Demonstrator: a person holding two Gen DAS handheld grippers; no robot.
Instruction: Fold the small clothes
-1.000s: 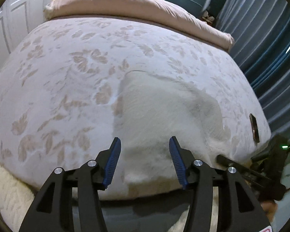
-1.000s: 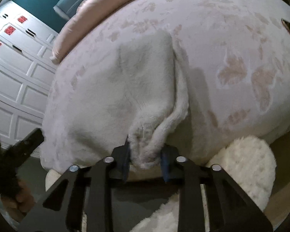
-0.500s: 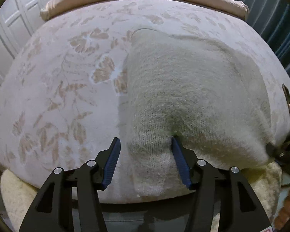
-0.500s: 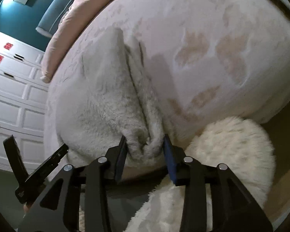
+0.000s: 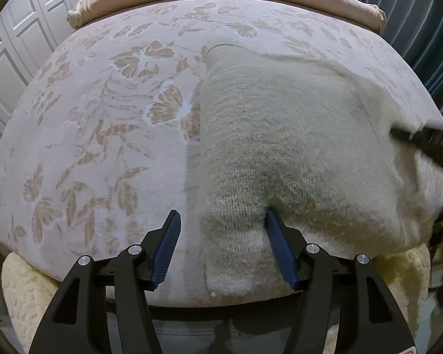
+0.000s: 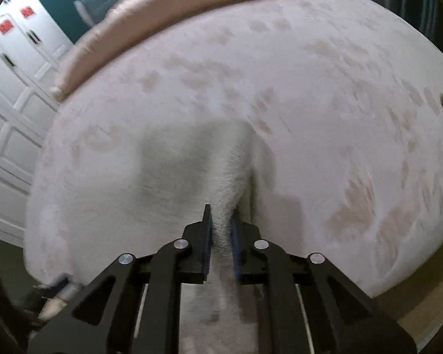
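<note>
The cream knitted woolly garment (image 5: 295,147) lies flat on the pale floral-patterned bed (image 5: 103,118). The right tongs (image 6: 221,230) are closing, pinching a ridge of its fabric. The left tongs (image 5: 223,244) are opening, straddling its near-left corner, pads apart.

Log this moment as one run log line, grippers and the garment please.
left gripper: opening, astride knit garment corner | right gripper: closing, pinching garment fold | garment: flat on floral bedspread | fold: not yet done
</note>
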